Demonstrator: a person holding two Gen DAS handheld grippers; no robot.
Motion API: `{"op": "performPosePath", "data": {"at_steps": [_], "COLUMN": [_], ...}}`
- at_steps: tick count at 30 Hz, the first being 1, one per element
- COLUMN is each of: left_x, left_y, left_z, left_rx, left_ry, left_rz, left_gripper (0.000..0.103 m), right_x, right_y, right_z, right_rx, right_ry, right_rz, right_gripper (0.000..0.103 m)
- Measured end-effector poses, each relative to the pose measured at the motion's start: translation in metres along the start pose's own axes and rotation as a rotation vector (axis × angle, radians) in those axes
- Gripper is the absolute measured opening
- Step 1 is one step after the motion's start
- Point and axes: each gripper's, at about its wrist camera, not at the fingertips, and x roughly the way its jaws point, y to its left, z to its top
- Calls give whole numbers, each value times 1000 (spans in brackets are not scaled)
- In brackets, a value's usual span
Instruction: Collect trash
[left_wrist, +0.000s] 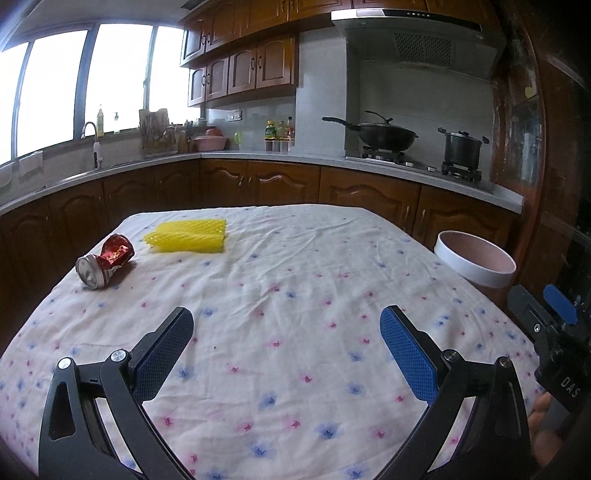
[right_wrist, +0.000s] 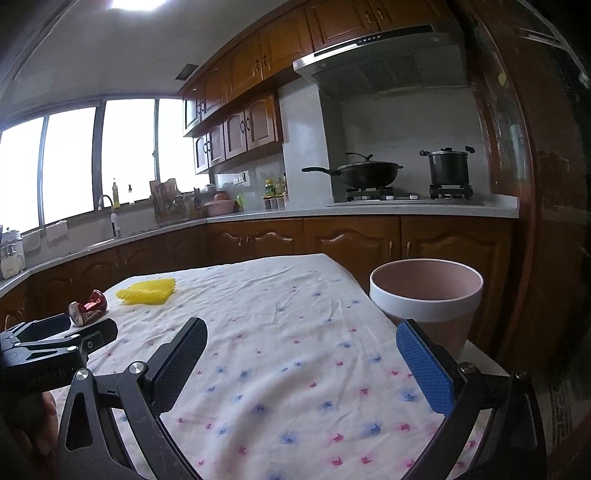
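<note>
Trash, a crushed can (left_wrist: 104, 261) and yellow foam netting (left_wrist: 188, 235), lies on the tabletop (left_wrist: 295, 295) well apart from the bin (left_wrist: 474, 260), so we hold our left hand-held gripper (left_wrist: 286, 341) and right hand-held gripper (right_wrist: 301, 356) spread apart and empty, ready to reach.

Floral tablecloth (left_wrist: 295, 295); wok (left_wrist: 384, 134), lidded pot (left_wrist: 461, 146) on stove; faucet (left_wrist: 92, 140).

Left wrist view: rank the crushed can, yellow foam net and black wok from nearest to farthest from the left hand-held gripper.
1. Crushed can, on the cloth, ahead to the left of the left hand-held gripper.
2. Yellow foam net, just beyond the can.
3. Black wok, on the stove across the kitchen.
</note>
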Motion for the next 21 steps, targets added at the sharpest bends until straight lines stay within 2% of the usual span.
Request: {"op": "performPosePath", "data": {"at_steps": [21], "left_x": [-5], "left_y": [-3], "left_z": [-1], "left_rx": [16], "left_ry": [-24], "left_rz": [25], "left_gripper": [103], "right_x": [2], "right_y": [-1], "right_z": [-3], "right_rx": [28], "right_ry": [9], "right_rz": [33], "right_gripper": [103]}}
